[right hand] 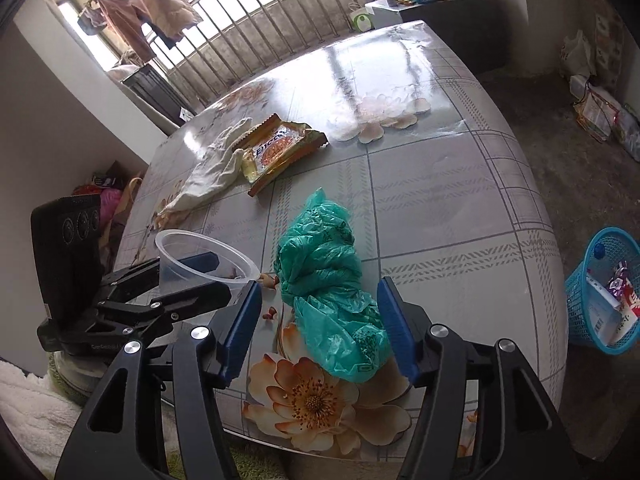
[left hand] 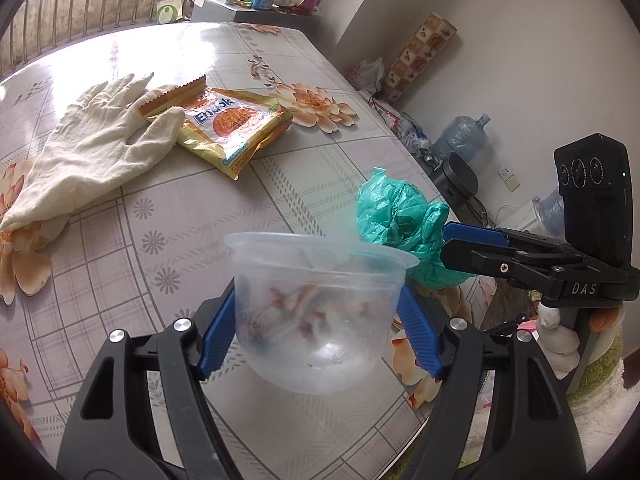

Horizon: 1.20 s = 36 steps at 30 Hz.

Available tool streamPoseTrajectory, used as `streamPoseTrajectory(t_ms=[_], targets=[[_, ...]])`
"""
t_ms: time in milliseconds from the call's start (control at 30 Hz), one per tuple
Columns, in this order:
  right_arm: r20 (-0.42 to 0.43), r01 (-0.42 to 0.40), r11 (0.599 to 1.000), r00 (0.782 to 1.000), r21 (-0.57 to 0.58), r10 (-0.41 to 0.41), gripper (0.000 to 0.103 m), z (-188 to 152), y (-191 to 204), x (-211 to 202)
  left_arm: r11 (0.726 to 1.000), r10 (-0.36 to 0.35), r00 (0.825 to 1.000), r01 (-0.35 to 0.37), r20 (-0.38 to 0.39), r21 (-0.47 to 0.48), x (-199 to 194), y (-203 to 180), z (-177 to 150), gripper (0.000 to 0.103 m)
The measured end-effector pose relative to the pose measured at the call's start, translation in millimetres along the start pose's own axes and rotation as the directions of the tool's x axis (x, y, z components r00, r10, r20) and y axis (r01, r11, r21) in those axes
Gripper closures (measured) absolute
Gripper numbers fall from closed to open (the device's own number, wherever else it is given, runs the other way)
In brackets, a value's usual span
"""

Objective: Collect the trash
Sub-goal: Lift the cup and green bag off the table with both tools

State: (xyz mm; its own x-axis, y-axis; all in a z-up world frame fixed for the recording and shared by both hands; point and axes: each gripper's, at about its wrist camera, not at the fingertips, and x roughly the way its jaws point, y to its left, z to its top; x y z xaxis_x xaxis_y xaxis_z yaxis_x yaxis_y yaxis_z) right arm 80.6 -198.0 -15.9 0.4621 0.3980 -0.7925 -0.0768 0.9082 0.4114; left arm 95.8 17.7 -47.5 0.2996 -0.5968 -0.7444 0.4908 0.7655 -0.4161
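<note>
The left gripper [left hand: 316, 332] has its blue fingers [left hand: 218, 336] pressed on both sides of a clear plastic cup [left hand: 320, 308], so it is holding the cup low in the middle of the left wrist view. There are some small reddish and white scraps in the bottom of the cup. The right gripper [right hand: 320, 332] has its fingers [right hand: 240, 332] spread apart, with a crumpled green plastic bag [right hand: 332, 292] lying between them on the bench [right hand: 460, 200]. The fingers do not seem to squeeze the bag, though one edge of it comes close to the right-hand finger. In the left wrist view the same green bag sits just behind the cup, at the tip of the right gripper. Farther out, toward the upper left of both views, a white cloth glove [left hand: 92, 148] lies flat on the bench, and its fingers rest on top of a yellow snack wrapper [left hand: 236, 128]. At the right edge of the right wrist view a blue basket [right hand: 600, 300] stands on the floor with some trash already in it. So I think a little is done, but most is left: the cup, the green bag and the wrapper are not in the basket yet.
</note>
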Motion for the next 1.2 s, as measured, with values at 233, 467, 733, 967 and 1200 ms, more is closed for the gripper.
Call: streamPoseTrajectory(t_ms=[233, 467, 733, 967, 1200], targets=[[-0.052, 0.009, 1.000, 0.999, 0.019, -0.008, 0.044, -4.3, -2.8, 19.4, 1.000, 0.023, 1.000, -0.023, 0.005, 0.014, -0.7, -1.4, -0.9, 0.034], [-0.075, -0.001, 1.000, 0.997, 0.028, 0.003, 0.059, -5.9, -0.8, 25.4, 0.999, 0.030, 0.999, -0.030, 0.010, 0.018, -1.0, -2.2, -2.2, 0.034], [-0.042, -0.017, 0.998, 0.999, 0.060, 0.020, 0.063, -5.8, -4.0, 18.1, 0.998, 0.046, 0.999, -0.046, 0.025, 0.035, -5.7, -7.4, -4.3, 0.034], [-0.007, -0.025, 0.997, 1.000, 0.074, 0.026, 0.064, -2.9, -7.7, 5.9, 0.996, 0.064, 0.997, -0.066, 0.048, 0.052, -12.5, -11.0, -4.0, 0.034], [0.034, -0.052, 0.992, 0.998, 0.115, 0.049, 0.064, -0.7, -11.9, -5.5, 0.996, 0.064, 0.995, -0.068, 0.079, 0.058, -23.0, -12.4, -3.3, 0.034]])
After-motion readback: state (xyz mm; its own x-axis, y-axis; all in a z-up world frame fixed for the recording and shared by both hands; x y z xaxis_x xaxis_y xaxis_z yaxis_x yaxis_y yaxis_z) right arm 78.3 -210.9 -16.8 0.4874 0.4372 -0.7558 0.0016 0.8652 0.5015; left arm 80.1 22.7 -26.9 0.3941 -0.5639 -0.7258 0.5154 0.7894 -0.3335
